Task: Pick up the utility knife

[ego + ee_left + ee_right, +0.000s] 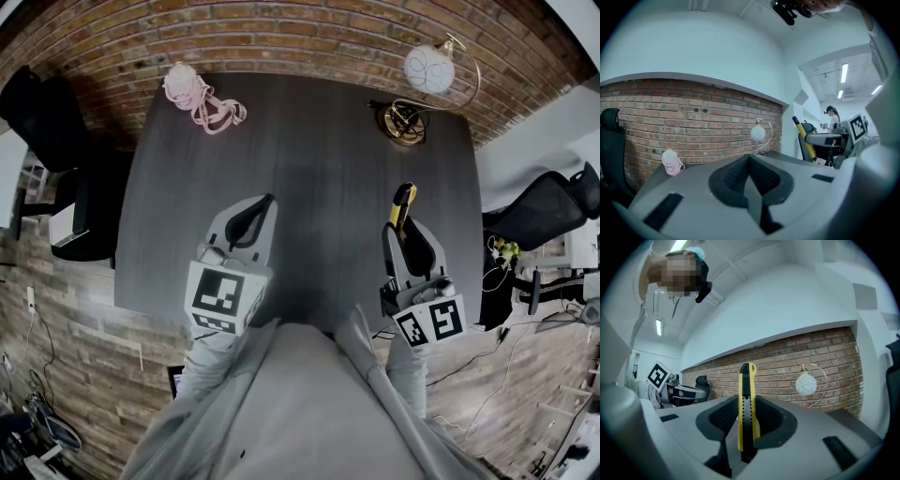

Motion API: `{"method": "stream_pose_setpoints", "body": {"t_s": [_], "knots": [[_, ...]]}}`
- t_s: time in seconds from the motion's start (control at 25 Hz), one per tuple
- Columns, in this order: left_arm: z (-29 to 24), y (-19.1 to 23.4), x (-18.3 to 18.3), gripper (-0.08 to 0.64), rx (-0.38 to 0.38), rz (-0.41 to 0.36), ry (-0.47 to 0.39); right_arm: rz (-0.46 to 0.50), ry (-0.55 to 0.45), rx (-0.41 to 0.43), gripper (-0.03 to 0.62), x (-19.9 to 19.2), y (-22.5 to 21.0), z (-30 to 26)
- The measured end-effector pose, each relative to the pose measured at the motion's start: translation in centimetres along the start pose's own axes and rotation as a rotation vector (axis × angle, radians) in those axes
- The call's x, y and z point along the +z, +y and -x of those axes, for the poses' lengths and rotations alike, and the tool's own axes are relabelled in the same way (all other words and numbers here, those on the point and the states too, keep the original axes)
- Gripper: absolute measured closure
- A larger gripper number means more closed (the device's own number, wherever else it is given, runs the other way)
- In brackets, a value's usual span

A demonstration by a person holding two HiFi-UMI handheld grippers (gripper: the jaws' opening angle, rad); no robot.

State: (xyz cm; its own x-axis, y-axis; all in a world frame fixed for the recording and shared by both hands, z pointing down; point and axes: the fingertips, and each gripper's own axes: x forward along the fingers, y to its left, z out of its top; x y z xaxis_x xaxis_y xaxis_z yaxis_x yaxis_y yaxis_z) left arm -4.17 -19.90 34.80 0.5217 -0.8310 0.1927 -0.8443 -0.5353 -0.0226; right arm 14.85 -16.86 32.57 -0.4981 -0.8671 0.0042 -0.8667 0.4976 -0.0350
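The yellow and black utility knife [403,203] is clamped between the jaws of my right gripper [406,228], held above the dark table [319,159] near its right side. In the right gripper view the utility knife [746,408] stands on edge between the pads, its tip sticking out past the right gripper [746,425]. My left gripper [264,203] hovers over the table's middle front with its jaws together and nothing in them. The left gripper [750,176] shows shut and empty in its own view, where the utility knife [805,138] appears at the right.
A pink figure with a cord [199,97] lies at the table's far left corner. A globe lamp on a gold arc stand [427,75] sits at the far right corner. Black office chairs [52,141] stand at both sides. A brick wall [281,37] runs behind.
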Motion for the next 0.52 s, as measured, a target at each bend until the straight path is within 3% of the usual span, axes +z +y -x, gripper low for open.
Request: {"method": "stream_pose_setpoints", "body": {"t_s": [0.52], "knots": [[-0.24,0.93,0.01,0.543,0.010,-0.027,0.010,-0.008,-0.005,0.009,0.465,0.09,-0.22,-0.08]]}}
